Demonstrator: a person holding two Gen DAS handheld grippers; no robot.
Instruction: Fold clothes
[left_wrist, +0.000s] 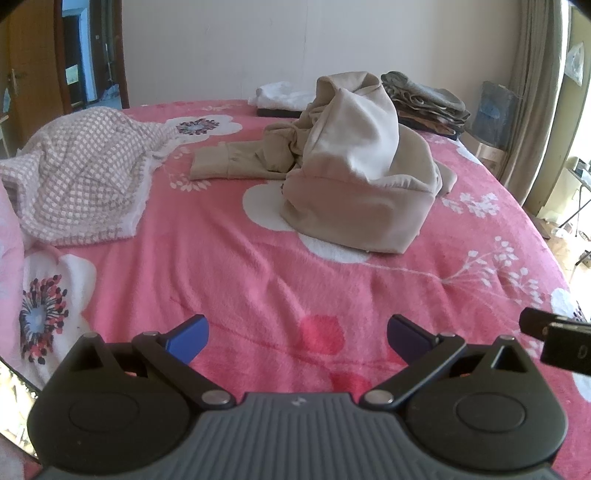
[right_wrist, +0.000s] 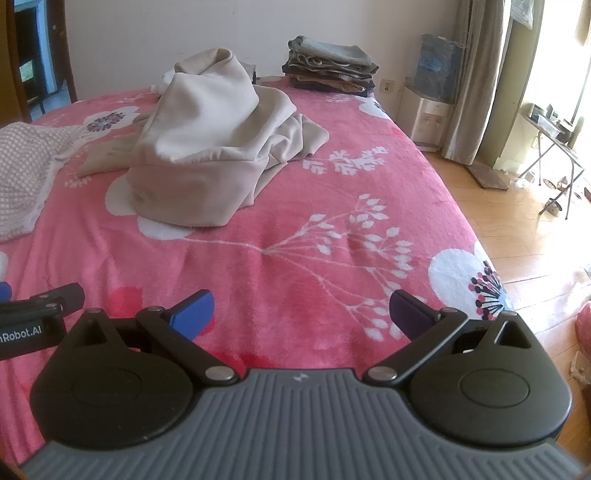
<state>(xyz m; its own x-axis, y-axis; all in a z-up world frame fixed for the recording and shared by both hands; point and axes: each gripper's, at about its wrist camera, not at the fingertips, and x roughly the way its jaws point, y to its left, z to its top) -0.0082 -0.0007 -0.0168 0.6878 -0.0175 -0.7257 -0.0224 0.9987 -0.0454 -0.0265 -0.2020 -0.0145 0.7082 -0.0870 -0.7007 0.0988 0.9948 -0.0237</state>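
Note:
A crumpled beige garment lies heaped in the middle of the pink flowered bed, one sleeve stretched out to its left. My left gripper hovers open over the near part of the blanket, well short of the heap, nothing between its blue fingers. My right gripper is also open and empty, low over the blanket beside the left one. Part of the right gripper's body shows at the right edge of the left wrist view, and the left gripper's body at the left edge of the right wrist view.
A pink-and-white checked cloth lies at the left. A stack of folded clothes sits at the far right corner, white fabric at the back. The bed's right edge drops to a wooden floor with a water dispenser.

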